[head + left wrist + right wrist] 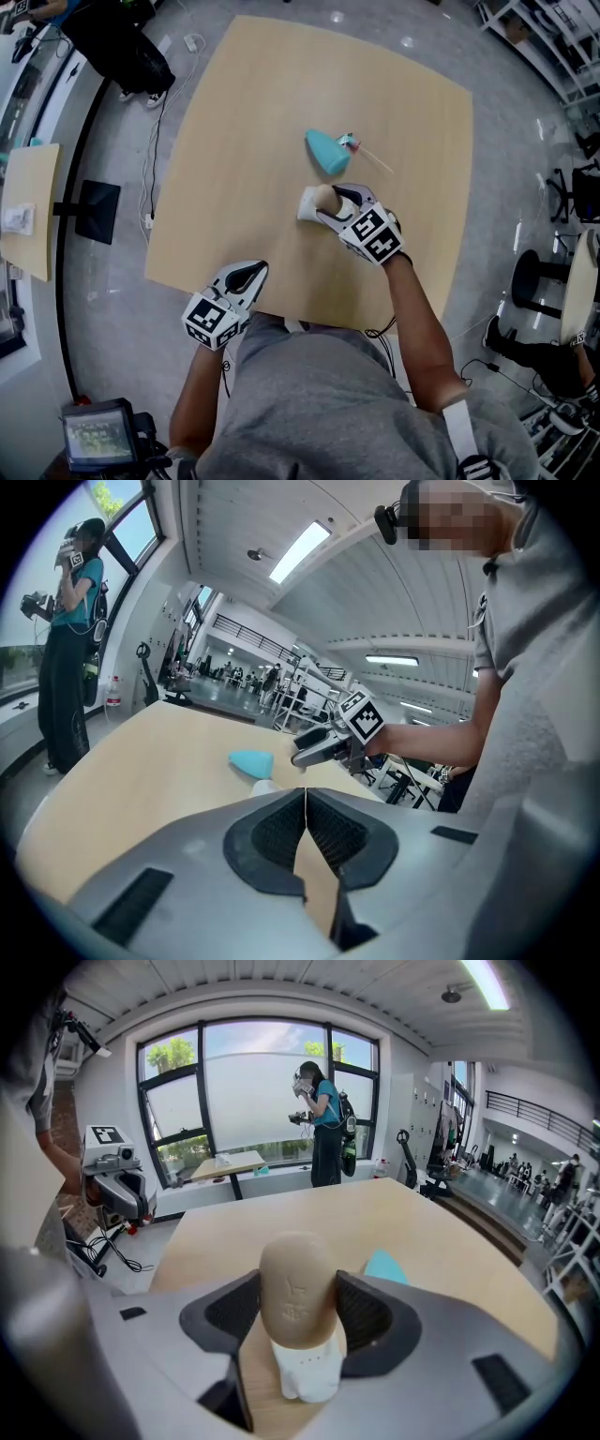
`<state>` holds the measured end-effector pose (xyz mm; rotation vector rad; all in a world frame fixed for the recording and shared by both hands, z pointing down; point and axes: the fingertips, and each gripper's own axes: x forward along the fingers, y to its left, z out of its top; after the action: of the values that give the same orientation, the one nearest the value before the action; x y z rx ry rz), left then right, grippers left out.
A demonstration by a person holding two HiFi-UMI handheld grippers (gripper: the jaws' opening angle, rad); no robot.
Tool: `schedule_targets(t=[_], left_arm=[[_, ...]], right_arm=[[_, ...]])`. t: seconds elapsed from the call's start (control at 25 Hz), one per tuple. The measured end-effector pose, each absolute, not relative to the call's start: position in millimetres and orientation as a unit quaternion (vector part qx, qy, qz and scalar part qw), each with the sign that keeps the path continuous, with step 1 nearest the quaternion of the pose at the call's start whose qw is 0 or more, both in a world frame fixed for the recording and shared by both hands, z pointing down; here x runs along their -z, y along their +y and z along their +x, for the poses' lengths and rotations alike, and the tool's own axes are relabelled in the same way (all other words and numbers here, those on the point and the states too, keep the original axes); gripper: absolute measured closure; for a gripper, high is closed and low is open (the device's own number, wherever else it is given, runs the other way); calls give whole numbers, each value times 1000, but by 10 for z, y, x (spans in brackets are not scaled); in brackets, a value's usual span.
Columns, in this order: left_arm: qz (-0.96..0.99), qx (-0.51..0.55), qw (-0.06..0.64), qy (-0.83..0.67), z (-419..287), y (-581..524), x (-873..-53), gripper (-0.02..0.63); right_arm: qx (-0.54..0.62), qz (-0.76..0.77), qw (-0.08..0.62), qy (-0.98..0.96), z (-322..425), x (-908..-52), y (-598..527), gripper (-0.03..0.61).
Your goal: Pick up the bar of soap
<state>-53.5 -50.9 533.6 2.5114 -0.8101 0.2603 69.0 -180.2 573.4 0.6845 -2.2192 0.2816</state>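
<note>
Right tongs (325, 201) grip the soap (296, 1288) beside a teal object (326, 152); left tongs (306, 803) clenched empty.

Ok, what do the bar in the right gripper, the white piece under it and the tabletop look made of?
Bar of soap: tan, matte, waxy-looking solid with a stamped mark, clamped by the right gripper; the look fits soap.
White piece: smooth, opaque, with small holes; probably plastic, perhaps ceramic.
Table: pale wood-coloured top, even, no clear grain; likely laminate or veneer.
</note>
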Motion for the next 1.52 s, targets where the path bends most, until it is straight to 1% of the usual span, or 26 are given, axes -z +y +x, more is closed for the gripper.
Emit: schedule_targets(t=[0.56, 0.8, 1.52], left_arm=[[917, -103, 253, -289, -499, -413, -5460, 607], [917, -101, 258, -288, -771, -464, -5516, 607], [913, -109, 272, -285, -804, -378, -5687, 607]], right_arm=[[-122, 292, 393, -864, 773, -5661, -1789, 328], [-127, 294, 390, -863, 494, -5644, -1833, 328], [-144, 270, 385, -871, 218, -5734, -1670, 328]])
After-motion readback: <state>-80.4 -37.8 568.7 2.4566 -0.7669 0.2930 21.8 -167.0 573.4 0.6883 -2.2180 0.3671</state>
